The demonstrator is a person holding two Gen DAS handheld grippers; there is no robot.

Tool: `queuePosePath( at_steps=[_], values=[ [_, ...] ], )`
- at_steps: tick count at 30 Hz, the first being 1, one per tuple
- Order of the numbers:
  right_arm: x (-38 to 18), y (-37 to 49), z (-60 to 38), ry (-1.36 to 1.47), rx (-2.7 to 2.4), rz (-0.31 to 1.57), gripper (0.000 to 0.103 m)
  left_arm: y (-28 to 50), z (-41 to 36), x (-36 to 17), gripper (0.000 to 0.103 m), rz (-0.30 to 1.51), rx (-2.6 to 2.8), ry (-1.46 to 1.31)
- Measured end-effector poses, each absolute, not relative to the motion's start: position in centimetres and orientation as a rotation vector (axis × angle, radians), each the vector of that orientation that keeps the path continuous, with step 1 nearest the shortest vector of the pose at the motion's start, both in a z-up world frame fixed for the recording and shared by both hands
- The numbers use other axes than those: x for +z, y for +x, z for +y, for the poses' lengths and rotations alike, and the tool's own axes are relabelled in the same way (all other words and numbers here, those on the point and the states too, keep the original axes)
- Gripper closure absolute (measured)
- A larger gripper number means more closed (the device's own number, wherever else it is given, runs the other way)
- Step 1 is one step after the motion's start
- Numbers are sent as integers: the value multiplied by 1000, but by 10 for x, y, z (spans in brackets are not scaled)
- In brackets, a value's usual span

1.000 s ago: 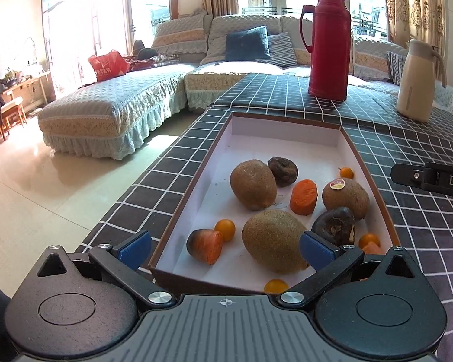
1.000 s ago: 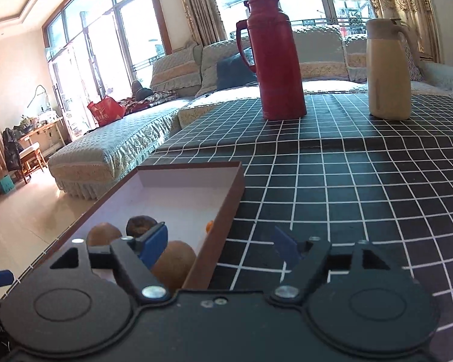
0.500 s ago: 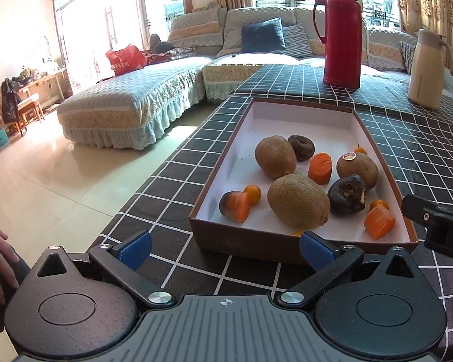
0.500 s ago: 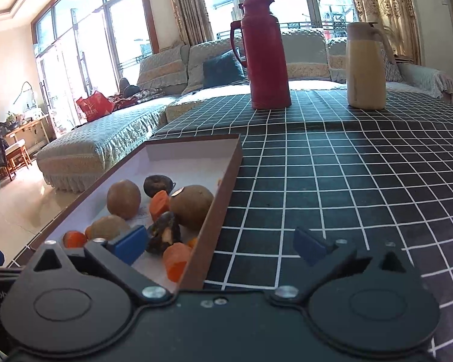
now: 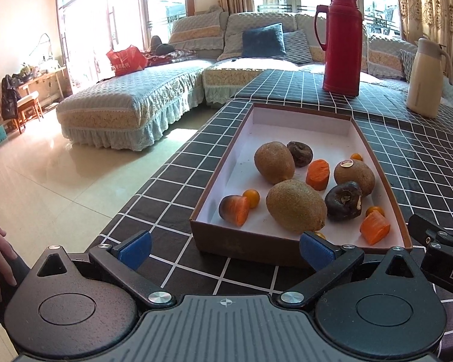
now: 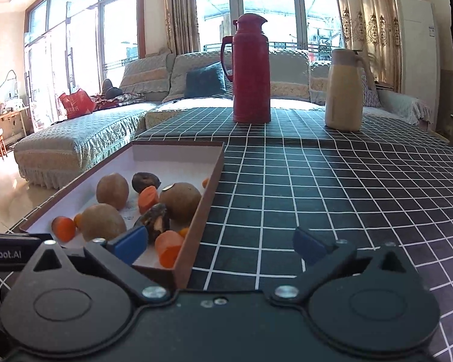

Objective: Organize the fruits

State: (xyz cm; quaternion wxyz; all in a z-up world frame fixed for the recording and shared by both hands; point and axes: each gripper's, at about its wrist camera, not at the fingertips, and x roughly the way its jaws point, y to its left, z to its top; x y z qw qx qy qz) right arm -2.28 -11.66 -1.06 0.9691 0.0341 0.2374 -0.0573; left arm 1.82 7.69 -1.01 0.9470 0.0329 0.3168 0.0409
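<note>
Fruits (image 5: 296,209) in box (image 5: 244,242), just beyond spread, empty left fingers (image 5: 135,249)

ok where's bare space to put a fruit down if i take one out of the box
The checked tablecloth right of the box is bare up to the red flask and cream jug. Inside, the far end is clear. The near end is crowded with kiwis, carrot pieces and dark fruits.

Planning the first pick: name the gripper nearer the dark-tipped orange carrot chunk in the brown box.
Left. The left gripper has the dark-tipped orange carrot chunk straight ahead; from the right gripper it lies off left.
</note>
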Motion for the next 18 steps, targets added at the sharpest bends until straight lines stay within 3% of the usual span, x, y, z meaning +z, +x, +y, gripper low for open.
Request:
queuePosePath(
  at_steps=[18],
  values=[
    [-12,-22,-117,79,-87,508,0,16,74,-9,0,641,77,83]
  ],
)
